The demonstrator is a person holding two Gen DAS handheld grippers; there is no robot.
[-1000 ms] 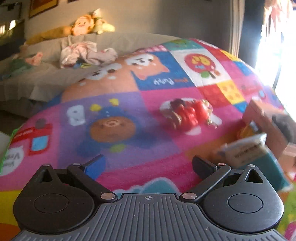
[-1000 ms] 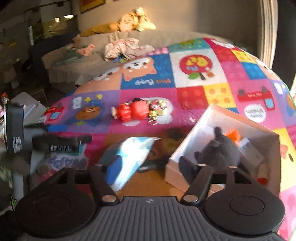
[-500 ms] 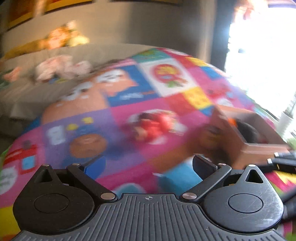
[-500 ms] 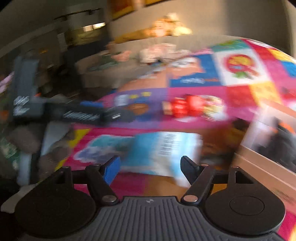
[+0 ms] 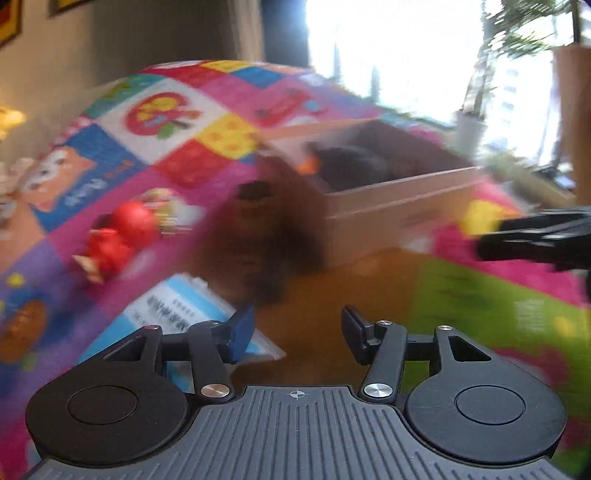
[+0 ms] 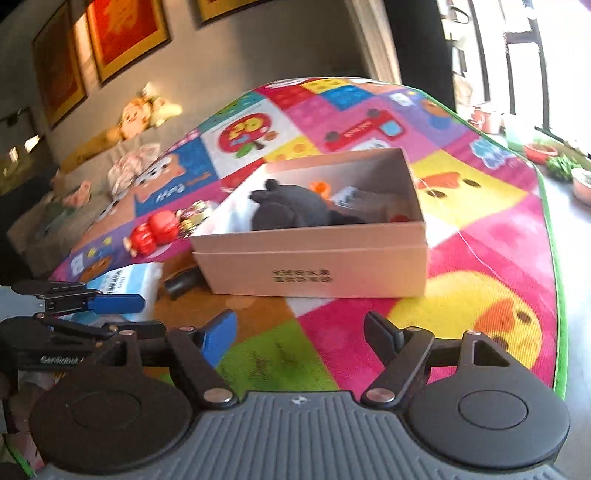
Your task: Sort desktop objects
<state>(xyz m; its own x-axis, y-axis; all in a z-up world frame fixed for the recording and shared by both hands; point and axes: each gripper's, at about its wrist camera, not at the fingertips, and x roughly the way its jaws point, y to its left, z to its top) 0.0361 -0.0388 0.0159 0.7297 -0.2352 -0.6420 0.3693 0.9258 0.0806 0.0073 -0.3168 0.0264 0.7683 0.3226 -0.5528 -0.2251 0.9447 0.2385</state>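
Patchwork play mat (image 6: 476, 236), brightly coloured with cartoon squares, covers the surface in both views; framed pictures (image 6: 125, 33) hang on the wall at upper left of the right wrist view, and a bright window fills the upper right of the left wrist view.

- Cardboard box (image 6: 310, 266): open-topped, centre of the right wrist view, resting on the mat. In the left wrist view it (image 5: 399, 206) sits right of centre, blurred.
- Dark plush toy (image 6: 291, 210): lying inside the box, with a small orange item (image 6: 319, 186) just behind it.
- Red toy figure (image 6: 155, 230): on the mat, left of the box and apart from it; in the left wrist view (image 5: 118, 236) at middle left.
- Blue-and-white packet (image 6: 127, 277): flat on the mat at lower left of the box; in the left wrist view (image 5: 173, 314) it lies just beyond the left finger.
- Dark cylindrical item (image 6: 181, 282): on the mat, touching or just beside the box's lower left corner. Kind unclear.
- Left gripper (image 5: 297, 328): fingers spread, nothing between them, above the mat. It also shows at the left edge of the right wrist view (image 6: 92, 314).
- Right gripper (image 6: 301, 334): fingers spread wide, empty, over the mat in front of the box.
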